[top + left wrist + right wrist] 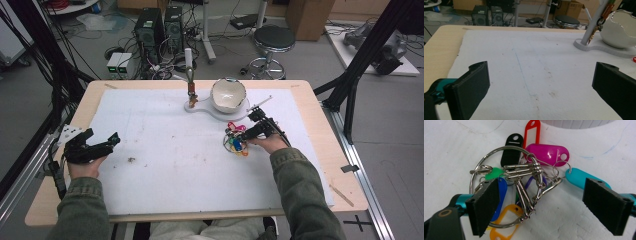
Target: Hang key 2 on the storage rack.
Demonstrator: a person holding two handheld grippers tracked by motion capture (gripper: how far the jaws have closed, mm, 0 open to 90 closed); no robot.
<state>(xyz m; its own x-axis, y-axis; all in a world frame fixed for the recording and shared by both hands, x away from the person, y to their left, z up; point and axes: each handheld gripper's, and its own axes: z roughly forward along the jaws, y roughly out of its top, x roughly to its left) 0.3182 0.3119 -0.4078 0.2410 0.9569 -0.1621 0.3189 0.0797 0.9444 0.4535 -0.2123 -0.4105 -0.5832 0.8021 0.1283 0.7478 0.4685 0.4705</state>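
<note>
From above, the person's right gripper [248, 134] is tipped down over a bunch of key tags [235, 141] on the white mat [165, 165], its jaws parted with the bunch just under and between their tips. It looks placed to close on the tangle rather than on any single tag. The left gripper [102, 145] rests well apart at the mat's near left edge, jaws parted and empty, out of the way. Beyond the right fingers stands a white holder [210, 107] with a post and a cracked-egg bowl [228, 94], perhaps where the bunch belongs. In the left gripper view the two black pads stand wide apart with bare, lightly stained mat between them; the post and bowl sit ahead and off to one side, with computer towers [486, 15] and a stool [567, 20] on the floor behind the wooden table [441, 47]. In the right gripper view the big steel ring [506, 185] and its clips lie between the open pads, not yet pinched: a blue tag sits just inside one pad, a teal tag [579, 177] touches the other, and pink, red and black tags fan out beyond the fingertips.
</note>
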